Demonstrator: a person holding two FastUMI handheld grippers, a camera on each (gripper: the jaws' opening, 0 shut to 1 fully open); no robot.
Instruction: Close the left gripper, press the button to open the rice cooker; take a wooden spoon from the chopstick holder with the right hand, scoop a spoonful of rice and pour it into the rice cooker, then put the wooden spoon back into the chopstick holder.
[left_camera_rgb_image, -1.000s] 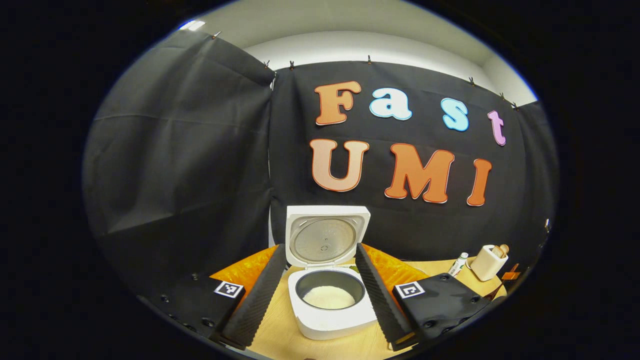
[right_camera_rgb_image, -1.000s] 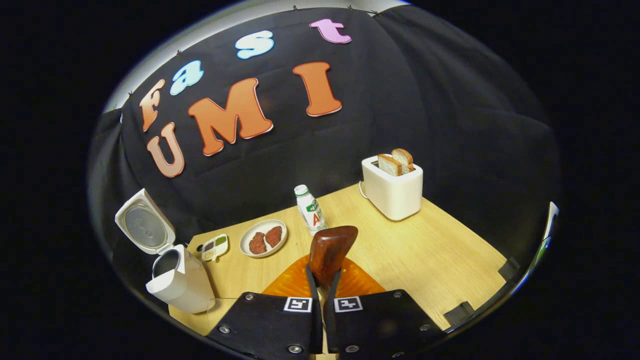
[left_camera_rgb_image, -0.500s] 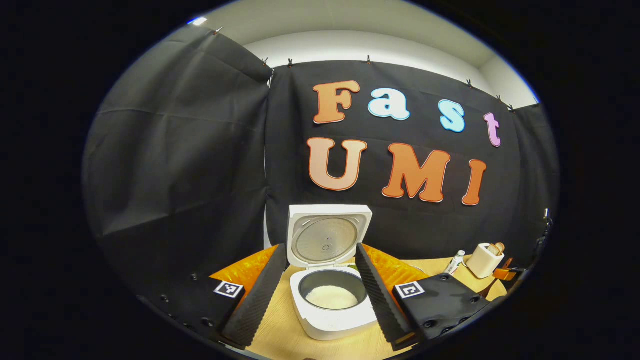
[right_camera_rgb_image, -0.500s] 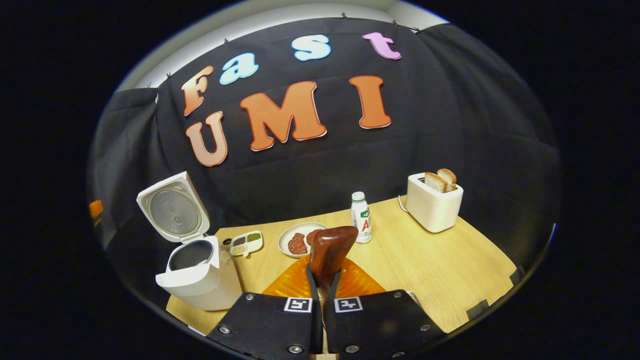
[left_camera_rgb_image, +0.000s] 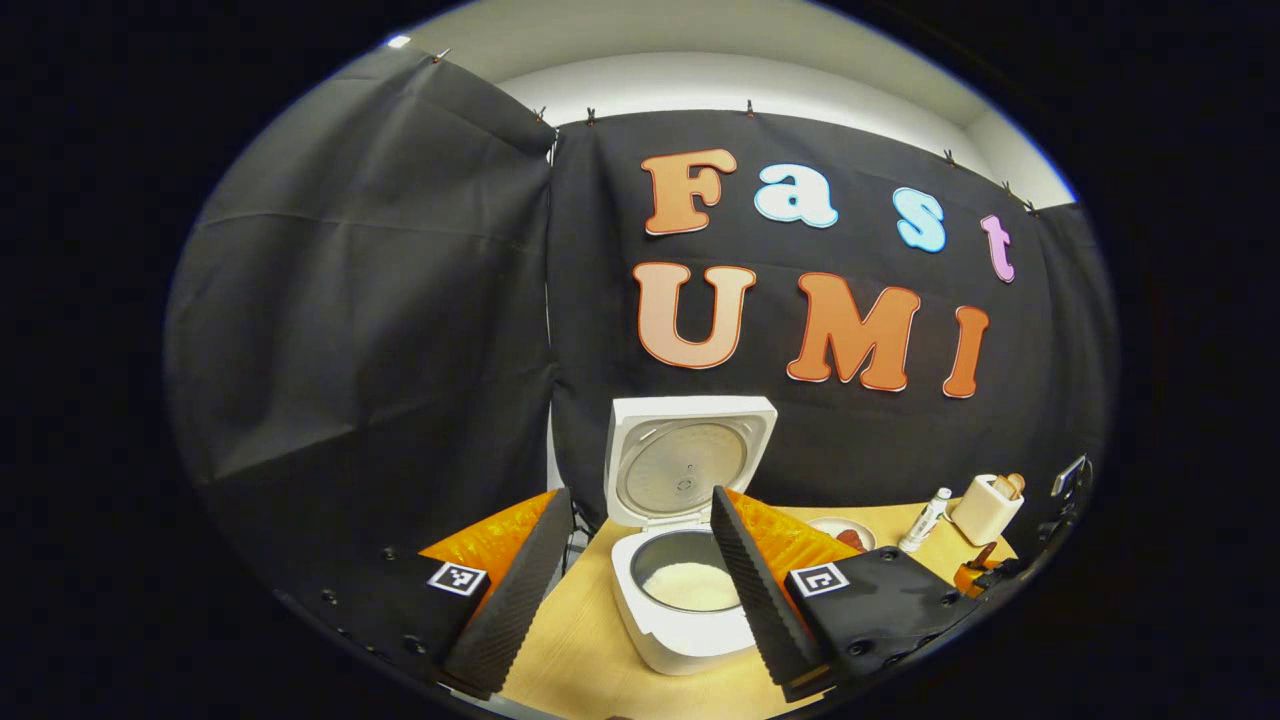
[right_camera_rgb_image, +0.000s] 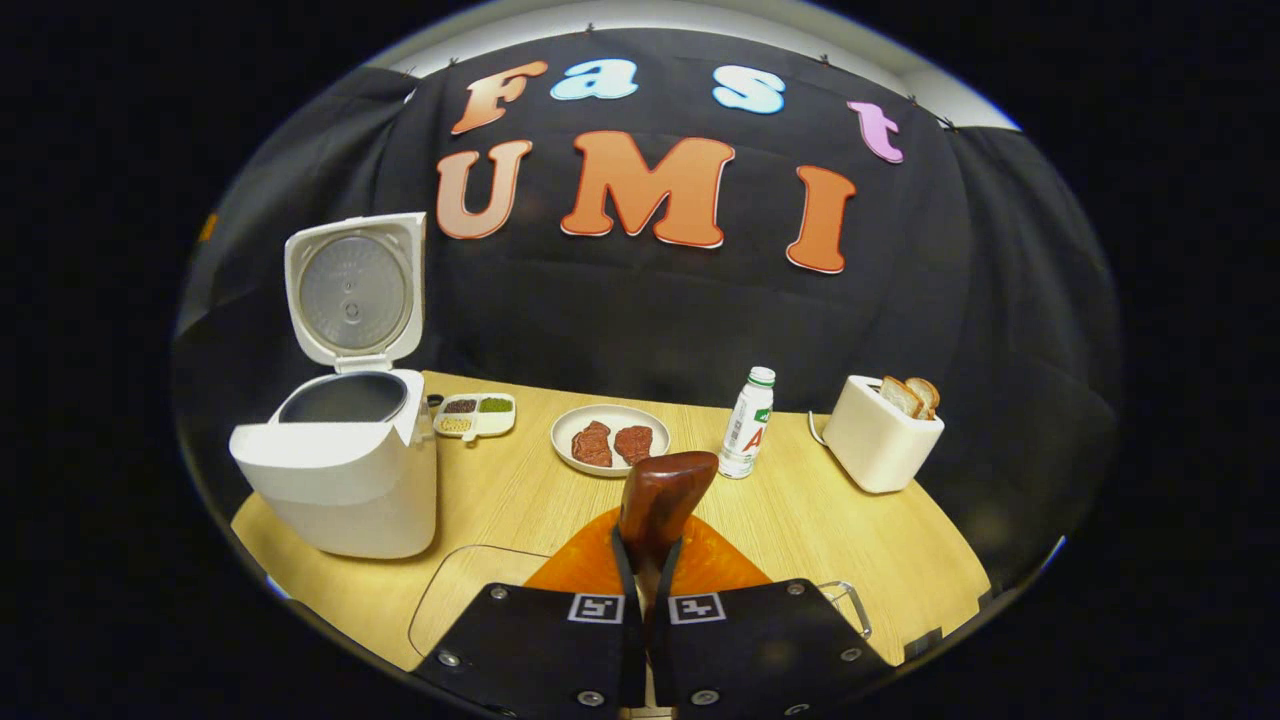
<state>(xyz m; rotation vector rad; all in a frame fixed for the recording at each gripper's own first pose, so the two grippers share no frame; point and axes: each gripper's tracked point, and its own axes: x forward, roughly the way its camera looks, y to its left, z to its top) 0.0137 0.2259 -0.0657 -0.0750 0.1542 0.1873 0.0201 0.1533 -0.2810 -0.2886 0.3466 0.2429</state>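
Rice cooker (right_camera_rgb_image: 335, 465) lid up, plate (right_camera_rgb_image: 610, 438), bottle (right_camera_rgb_image: 747, 423), toaster (right_camera_rgb_image: 882, 432) alongside

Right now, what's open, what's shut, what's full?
Cooker: lid up, rice inside.
Spoon: held by right gripper, bowl up.
Left gripper: open, holding nothing.
Toaster: bread sticking out.
Bottle: upright, capped.
Plate: two meat pieces.

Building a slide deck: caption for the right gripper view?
Right claw shut on wooden spoon, facing open rice cooker across the table.
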